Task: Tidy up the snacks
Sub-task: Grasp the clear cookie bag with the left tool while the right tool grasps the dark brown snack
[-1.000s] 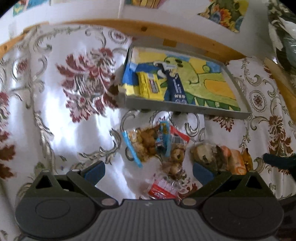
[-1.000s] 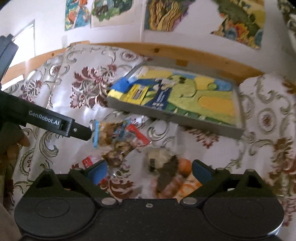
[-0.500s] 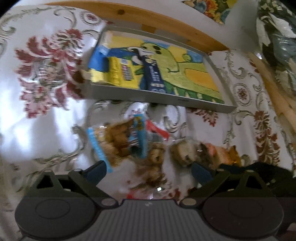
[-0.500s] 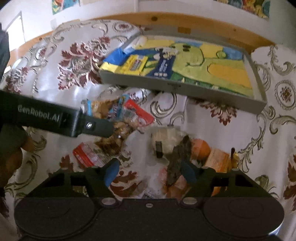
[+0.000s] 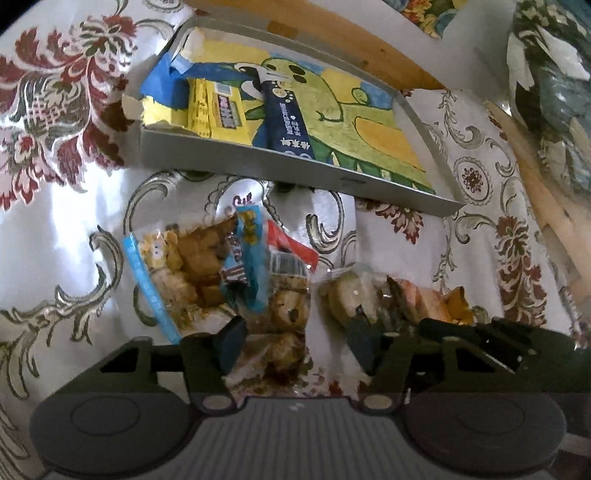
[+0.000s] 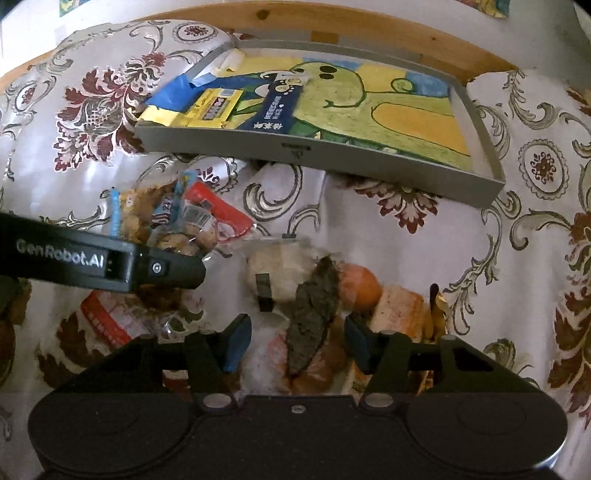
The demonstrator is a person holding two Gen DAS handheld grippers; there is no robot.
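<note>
A grey tray (image 5: 295, 173) (image 6: 295, 151) with a green dinosaur drawing holds a yellow packet (image 5: 218, 110) (image 6: 216, 109) and a dark blue packet (image 5: 286, 118) (image 6: 279, 107). Loose snack bags lie in front of it on the cloth. My left gripper (image 5: 297, 345) is open and partly narrowed over a clear bag of brown snacks (image 5: 284, 317). Beside it lies a blue-edged bag (image 5: 177, 266). My right gripper (image 6: 295, 341) is open and straddles a clear pack (image 6: 314, 310) with a dark leaf-shaped piece and orange bits. The left gripper's finger (image 6: 166, 269) reaches in from the left.
A floral tablecloth (image 5: 66, 110) covers the table, with a wooden edge (image 6: 369, 29) behind the tray. A red-and-white pack (image 6: 225, 218) and a red-labelled pack (image 6: 107, 314) lie among the snacks. Patterned fabric (image 5: 546, 74) hangs at the far right.
Both grippers have moved forward and down onto the snack pile. Both pairs of jaws have narrowed, the left around the brown-snack bag and the right around the leaf-and-orange pack.
</note>
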